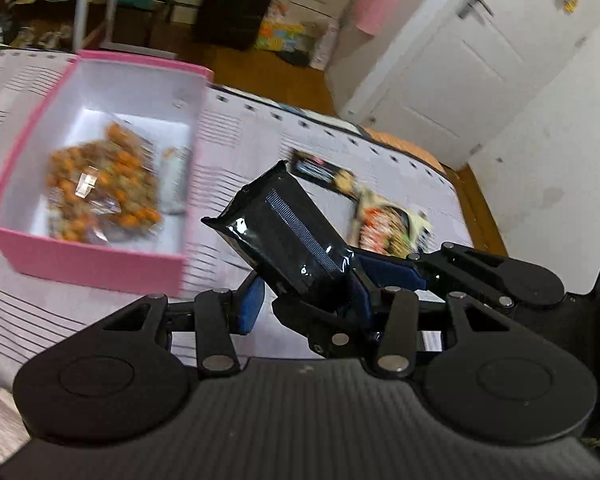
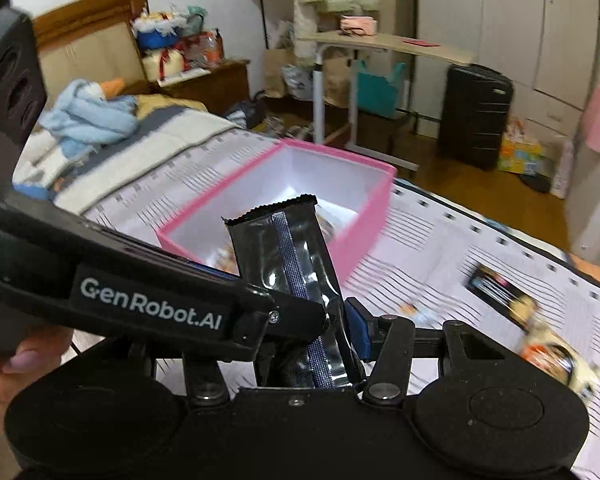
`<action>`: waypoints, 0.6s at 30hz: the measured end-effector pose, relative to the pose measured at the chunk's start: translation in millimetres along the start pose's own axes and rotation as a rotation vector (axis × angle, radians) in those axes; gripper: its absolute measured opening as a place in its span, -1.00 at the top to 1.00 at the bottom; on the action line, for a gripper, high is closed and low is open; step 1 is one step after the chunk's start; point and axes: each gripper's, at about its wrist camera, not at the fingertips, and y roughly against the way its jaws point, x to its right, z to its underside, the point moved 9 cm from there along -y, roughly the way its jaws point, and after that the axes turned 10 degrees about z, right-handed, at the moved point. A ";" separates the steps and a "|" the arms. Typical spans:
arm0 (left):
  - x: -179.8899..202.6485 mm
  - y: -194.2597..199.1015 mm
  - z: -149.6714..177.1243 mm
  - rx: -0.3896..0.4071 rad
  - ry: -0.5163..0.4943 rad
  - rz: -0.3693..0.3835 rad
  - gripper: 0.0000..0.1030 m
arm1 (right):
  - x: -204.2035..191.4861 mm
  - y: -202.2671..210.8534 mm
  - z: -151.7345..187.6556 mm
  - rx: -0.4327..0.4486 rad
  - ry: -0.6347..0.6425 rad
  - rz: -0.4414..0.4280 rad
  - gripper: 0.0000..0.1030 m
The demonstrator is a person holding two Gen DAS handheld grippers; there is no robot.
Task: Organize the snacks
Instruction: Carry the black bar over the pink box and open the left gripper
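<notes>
A black snack packet with a silver seam is held up above the bed. It also shows in the right wrist view. My right gripper is shut on its lower end. My left gripper is open around the same end, its blue pads wide apart, and the right gripper's fingers reach in between them. A pink box with white inside lies to the left and holds a bag of orange snacks. The box also shows in the right wrist view.
A dark packet and a colourful packet lie loose on the striped bedspread to the right. In the right wrist view they lie at the right. A black suitcase and a side table stand beyond the bed.
</notes>
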 end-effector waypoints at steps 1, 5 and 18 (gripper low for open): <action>-7.1 4.4 -6.4 0.013 0.005 -0.011 0.12 | -5.3 -7.9 -8.6 0.007 0.003 -0.017 -0.10; -42.4 17.5 -32.6 0.052 0.026 -0.064 0.12 | -22.1 -37.4 -32.3 0.023 -0.023 -0.074 -0.09; -147.5 -26.7 -70.6 0.076 0.123 -0.098 0.13 | -31.5 -139.0 -34.2 -0.056 -0.166 -0.119 -0.09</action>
